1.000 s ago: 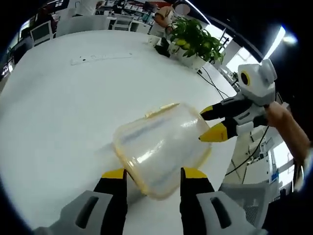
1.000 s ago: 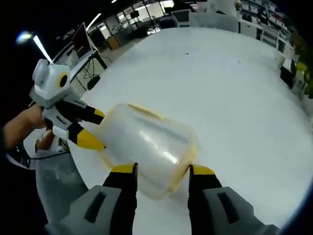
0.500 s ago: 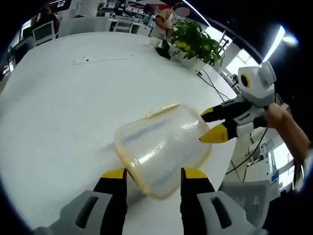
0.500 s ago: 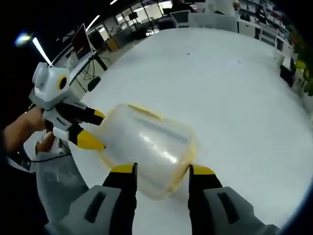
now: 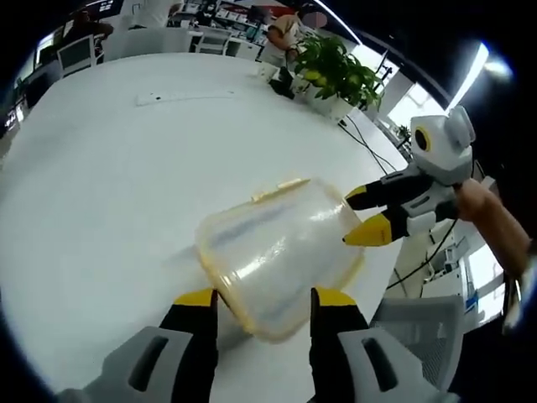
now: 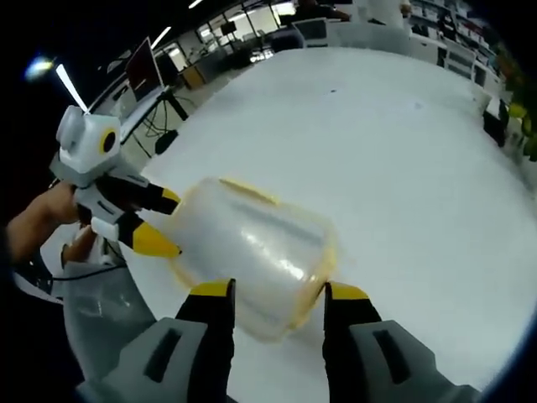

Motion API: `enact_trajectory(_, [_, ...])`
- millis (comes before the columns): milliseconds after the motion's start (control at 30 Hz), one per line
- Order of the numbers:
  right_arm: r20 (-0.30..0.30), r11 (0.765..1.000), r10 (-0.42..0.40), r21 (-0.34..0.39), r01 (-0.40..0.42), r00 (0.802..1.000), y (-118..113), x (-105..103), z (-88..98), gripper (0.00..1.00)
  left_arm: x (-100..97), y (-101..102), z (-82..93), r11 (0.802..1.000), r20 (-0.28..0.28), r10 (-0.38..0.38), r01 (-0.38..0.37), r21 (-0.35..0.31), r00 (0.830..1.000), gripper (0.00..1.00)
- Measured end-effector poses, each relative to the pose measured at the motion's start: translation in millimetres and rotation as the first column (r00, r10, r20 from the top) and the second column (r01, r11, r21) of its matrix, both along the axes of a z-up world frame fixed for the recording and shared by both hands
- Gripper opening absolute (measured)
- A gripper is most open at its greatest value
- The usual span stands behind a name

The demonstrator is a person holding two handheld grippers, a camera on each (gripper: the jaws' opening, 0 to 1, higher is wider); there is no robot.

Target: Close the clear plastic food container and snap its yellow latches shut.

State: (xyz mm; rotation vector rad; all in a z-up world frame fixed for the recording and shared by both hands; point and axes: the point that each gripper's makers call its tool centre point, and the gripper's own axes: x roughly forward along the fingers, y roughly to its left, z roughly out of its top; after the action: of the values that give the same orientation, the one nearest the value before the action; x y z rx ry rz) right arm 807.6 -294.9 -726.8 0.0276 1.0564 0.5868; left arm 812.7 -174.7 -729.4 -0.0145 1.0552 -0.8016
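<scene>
— Where's the clear plastic food container (image 5: 277,252)?

— On the white table (image 5: 101,185), near its edge, lid seemingly on, lying between both tools. One yellow latch (image 5: 278,188) visible on the far long side in the left gripper view, sticking out, apparently not snapped.

— Left gripper (image 5: 262,300)?

— Jaws spread, straddling one short end, tips just beside the rim. Gripping nothing.

— Right gripper (image 6: 276,292)?

— Same at the opposite end: parted, bracketing the corner, not clamped. Also seen coming in from the right (image 5: 369,214) in the left gripper view.

— Long axis?

— Roughly from one gripper to the other. Both equally near; latch on the long side probably reachable by either.
</scene>
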Motion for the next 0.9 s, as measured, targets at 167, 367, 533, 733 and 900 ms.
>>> enact_trajectory(167, [0.0,1.0,0.002,0.001,-0.002,1.0,6,-3,-0.1,0.38,-3.4,7,-0.8,1.0,0.0,0.001,-0.001,0.0,1.0,0.37])
enact_trajectory(367, [-0.004,1.0,0.008,0.002,-0.008,1.0,16,-8,-0.8,0.38,-8.3,18,-1.9,1.0,-0.007,0.004,-0.004,0.006,1.0,0.37])
enact_trajectory(533, [-0.009,1.0,0.007,0.007,-0.007,1.0,25,-11,-1.2,0.38,-11.5,26,-2.3,1.0,-0.013,0.005,-0.005,0.01,1.0,0.37])
enact_trajectory(733, [-0.014,1.0,0.005,0.016,-0.005,1.0,33,-18,-2.0,0.38,-17.9,35,-2.5,1.0,-0.017,0.004,-0.004,0.012,1.0,0.37])
enact_trajectory(900, [-0.009,1.0,0.008,0.019,-0.008,1.0,39,-22,-2.4,0.38,-23.1,41,-2.5,1.0,-0.022,0.002,-0.002,0.017,1.0,0.37])
